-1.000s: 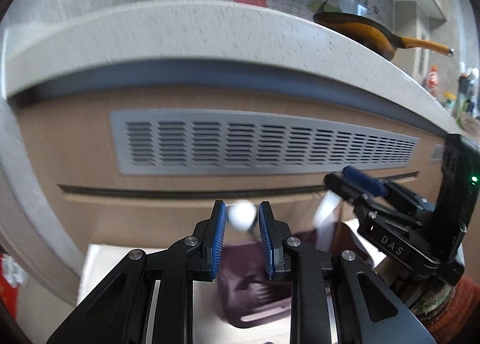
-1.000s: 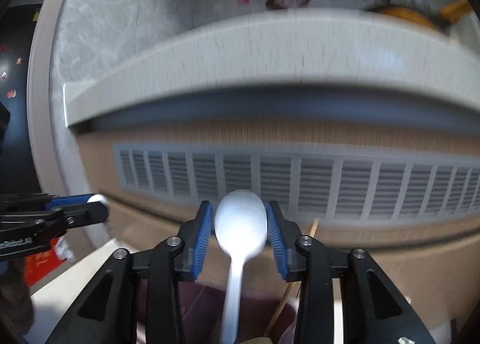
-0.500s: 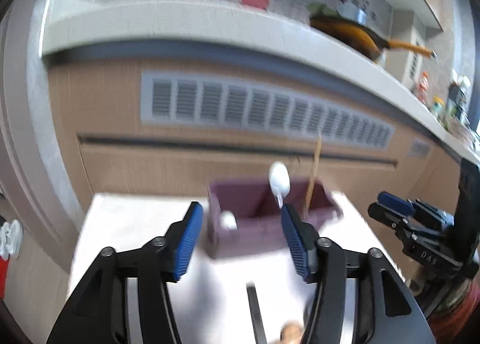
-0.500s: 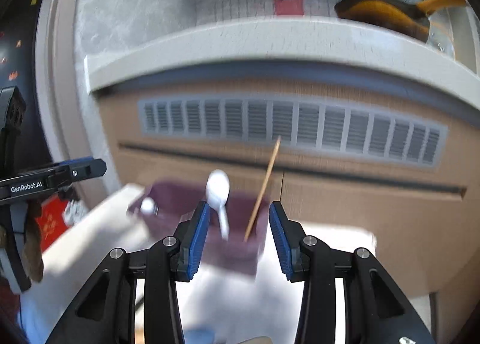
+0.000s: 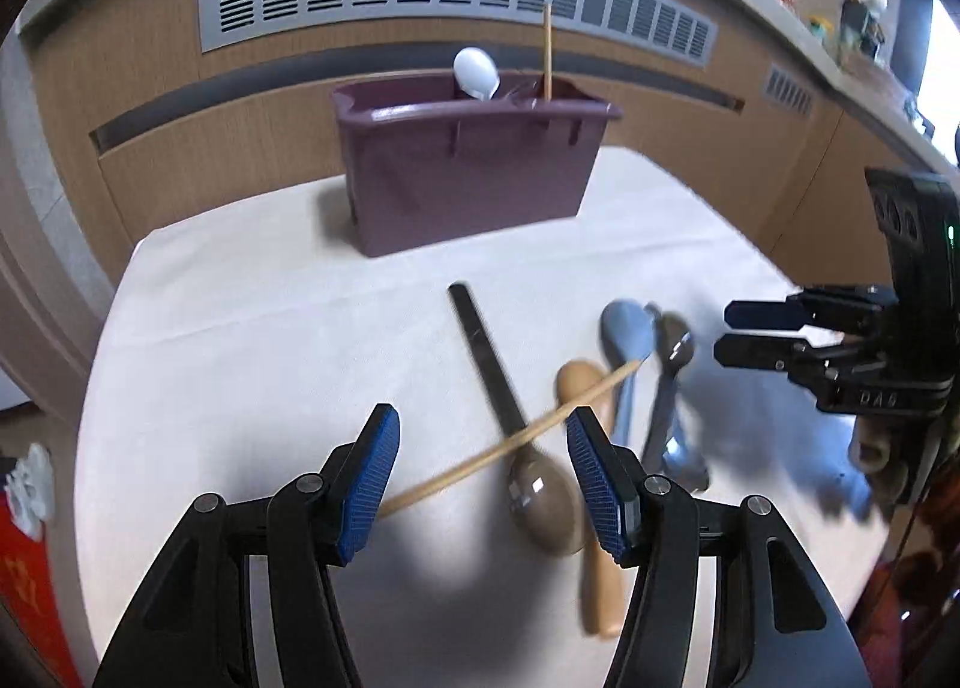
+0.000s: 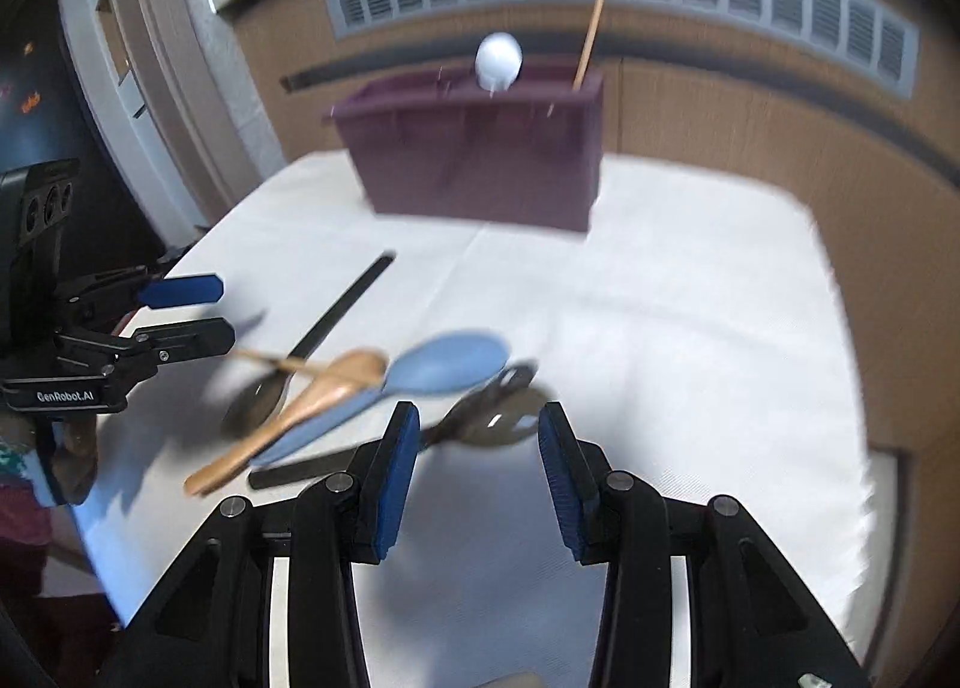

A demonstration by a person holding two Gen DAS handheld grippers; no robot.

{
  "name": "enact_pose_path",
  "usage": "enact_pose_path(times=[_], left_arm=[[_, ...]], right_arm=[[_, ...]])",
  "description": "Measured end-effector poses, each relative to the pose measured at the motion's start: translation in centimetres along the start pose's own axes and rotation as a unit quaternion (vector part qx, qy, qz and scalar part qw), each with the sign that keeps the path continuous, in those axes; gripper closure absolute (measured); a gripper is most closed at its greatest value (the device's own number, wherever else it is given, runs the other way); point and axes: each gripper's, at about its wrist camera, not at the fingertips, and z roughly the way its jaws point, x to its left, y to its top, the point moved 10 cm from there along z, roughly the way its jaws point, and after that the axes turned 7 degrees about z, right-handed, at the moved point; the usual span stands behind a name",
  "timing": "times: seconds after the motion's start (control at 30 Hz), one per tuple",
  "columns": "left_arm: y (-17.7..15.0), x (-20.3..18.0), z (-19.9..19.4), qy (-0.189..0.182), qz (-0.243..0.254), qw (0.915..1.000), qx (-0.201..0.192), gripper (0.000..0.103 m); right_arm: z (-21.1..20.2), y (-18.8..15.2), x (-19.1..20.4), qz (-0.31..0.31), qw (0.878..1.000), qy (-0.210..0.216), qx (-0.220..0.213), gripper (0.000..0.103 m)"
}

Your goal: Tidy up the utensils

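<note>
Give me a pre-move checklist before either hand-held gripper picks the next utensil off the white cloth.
1. Left hand-held gripper empty, jaws apart after just opening: ok.
2. Right hand-held gripper empty, jaws apart: ok.
3. Next utensil free to lift alone: not ok. The loose chopstick lies across the dark spoon and the wooden spoon, and the blue spoon and metal spoons crowd beside them.
4. Purple holder upright on the cloth: ok.
5. Room left in the holder, beside the white spoon and standing chopstick: cannot tell; its inside is hidden.
6. Grippers apart from each other: ok.
</note>
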Motion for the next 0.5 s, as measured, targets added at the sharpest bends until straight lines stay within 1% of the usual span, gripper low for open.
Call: enact_pose_path(times=[0.03,0.13,0.2,0.27,0.33,0.37,0.4,0.47,0.5], left_arm=[[-0.2,0.3,0.1,0.003,-0.004,1.0,0.003,0.044],[-1.1,1.7,0.2,0.0,-0.035,0.9994,0.003,0.044],[-1.7,2.5,0.3,-0.008,-0.055,0.9984,0.002,0.044],[-2.0,3.1,0.5,-0.014,-0.065,0.9978,0.007,0.044],[-2.3,3.0,0.8,-0.02,-0.068,0.9973,0.015,0.044],[-2.5,2.9,0.9,-0.026,-0.07,0.997,0.02,0.044],[-2.8,2.6,0.9,-0.034,-0.071,0.9966,0.024,0.044],[-3.2,1.9,0.7,-0.052,-0.07,0.9957,0.029,0.044],[-3.4,1.5,0.6,-0.059,-0.067,0.9955,0.031,0.044]], right_arm=[[0.3,0.0,0.2,0.007,1.0,0.001,0.001,0.064],[2.0,0.5,1.3,0.056,0.998,0.03,0.03,0.064],[3.5,0.6,1.9,0.073,0.995,0.03,0.054,0.064],[4.8,1.2,2.7,0.085,0.994,0.03,0.064,0.063],[5.8,1.7,3.1,0.073,0.995,0.015,0.062,0.062],[6.4,2.0,3.1,0.056,0.997,-0.009,0.06,0.063],[6.8,2.0,3.1,0.044,0.997,-0.018,0.06,0.061],[6.8,2.2,3.1,0.021,0.998,-0.016,0.056,0.061],[6.7,2.1,2.9,0.01,0.998,-0.012,0.055,0.063]])
